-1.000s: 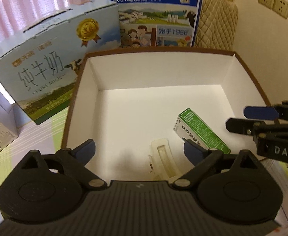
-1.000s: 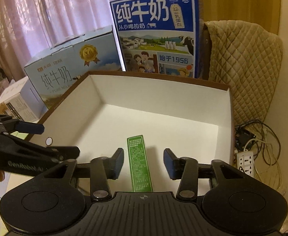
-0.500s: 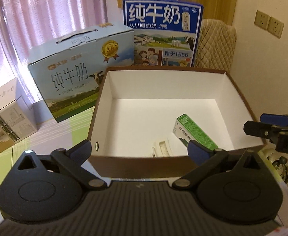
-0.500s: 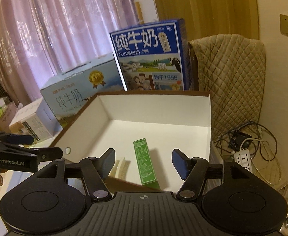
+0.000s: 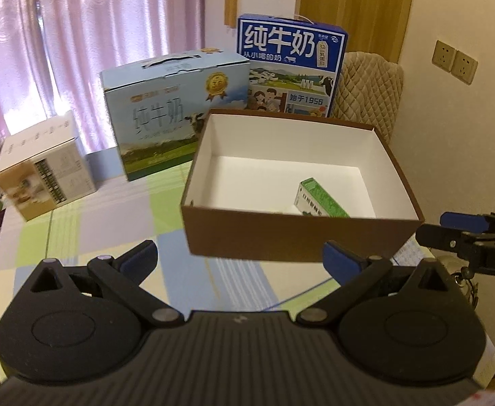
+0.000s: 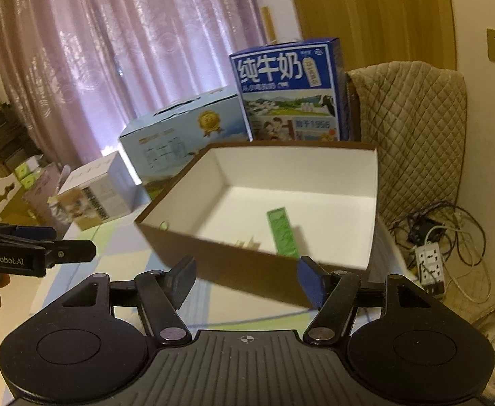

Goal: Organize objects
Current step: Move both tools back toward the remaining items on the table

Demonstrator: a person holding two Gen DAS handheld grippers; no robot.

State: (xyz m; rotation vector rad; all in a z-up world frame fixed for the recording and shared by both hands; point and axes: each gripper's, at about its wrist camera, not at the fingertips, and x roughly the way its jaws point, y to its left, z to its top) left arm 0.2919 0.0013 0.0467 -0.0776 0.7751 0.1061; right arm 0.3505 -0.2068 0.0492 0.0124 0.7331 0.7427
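Hovering before box (image 5: 295, 237): green carton (image 5: 318, 198) already inside; both hand-held grippers, left (image 5: 240, 258) and right (image 6: 247, 277), wide, empty; remaining items unclear.

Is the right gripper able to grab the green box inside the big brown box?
Probably yes. The right gripper is open and empty, the brown box has no lid, and the green box lies uncovered inside. It would have to lift over the near wall first.

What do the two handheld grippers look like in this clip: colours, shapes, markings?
Both are matte black, ribbed bodies with round side discs, linkage arms and blue-padded fingers. The left gripper bears white "GenRobot.AI" lettering, the right gripper "DAS". No cables show; bare fingers, no sleeves.
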